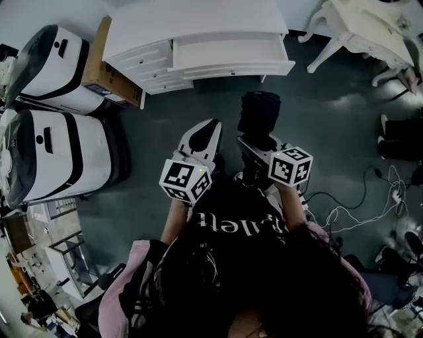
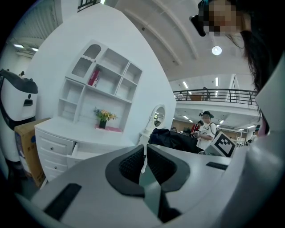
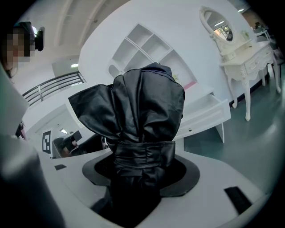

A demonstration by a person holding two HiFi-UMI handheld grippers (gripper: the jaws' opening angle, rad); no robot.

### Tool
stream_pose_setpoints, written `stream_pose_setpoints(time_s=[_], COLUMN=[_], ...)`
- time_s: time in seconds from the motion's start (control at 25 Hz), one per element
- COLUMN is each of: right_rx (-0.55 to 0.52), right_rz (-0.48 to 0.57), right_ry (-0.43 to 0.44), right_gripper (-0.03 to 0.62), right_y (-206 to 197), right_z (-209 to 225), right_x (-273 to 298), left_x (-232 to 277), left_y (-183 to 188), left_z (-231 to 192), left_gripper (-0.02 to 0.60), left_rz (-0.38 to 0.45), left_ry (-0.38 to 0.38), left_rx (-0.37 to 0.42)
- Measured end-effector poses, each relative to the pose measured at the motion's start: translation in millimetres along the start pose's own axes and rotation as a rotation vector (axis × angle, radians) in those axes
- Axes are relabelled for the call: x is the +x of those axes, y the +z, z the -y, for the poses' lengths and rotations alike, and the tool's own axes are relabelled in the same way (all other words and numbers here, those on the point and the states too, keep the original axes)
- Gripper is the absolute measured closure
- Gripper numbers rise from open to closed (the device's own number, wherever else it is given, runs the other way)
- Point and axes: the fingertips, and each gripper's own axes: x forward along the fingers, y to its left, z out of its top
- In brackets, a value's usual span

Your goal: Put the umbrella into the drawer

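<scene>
Folded black fabric umbrella [image 3: 138,111] clamped in right hand-held gripper [image 3: 140,171], open white drawer [image 1: 231,68] ahead; left hand-held gripper [image 2: 144,162] jaws together.

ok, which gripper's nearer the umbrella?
Right. The right gripper is shut on the folded black umbrella; the left gripper, shut and empty, sits beside it, apart.

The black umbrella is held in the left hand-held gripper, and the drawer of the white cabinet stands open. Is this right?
Not quite: the umbrella is held in the right hand-held gripper, as the right gripper view shows. The left hand-held gripper is shut on nothing. The drawer of the white cabinet does stand open.
</scene>
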Motion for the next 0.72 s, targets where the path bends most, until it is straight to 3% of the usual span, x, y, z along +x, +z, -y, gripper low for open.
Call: stream_pose_setpoints(time_s=[0.28, 0.72], right_rx=[0.025, 0.066], right_rz=[-0.006, 0.023], right_ry=[-0.01, -0.086], right_gripper=[0.298, 0.298], right_y=[21.1, 73.4], right_z=[7.6, 21.0], right_x=[33.8, 109.8], left_x=[21.9, 71.4], left_y=[10.8, 45.4], left_z=[-33.5, -111.1], left_gripper=[0.551, 0.551], left_rz=[-0.021, -0.03], left_ry=[-0.003, -0.087], left_rx=[0.015, 0.034])
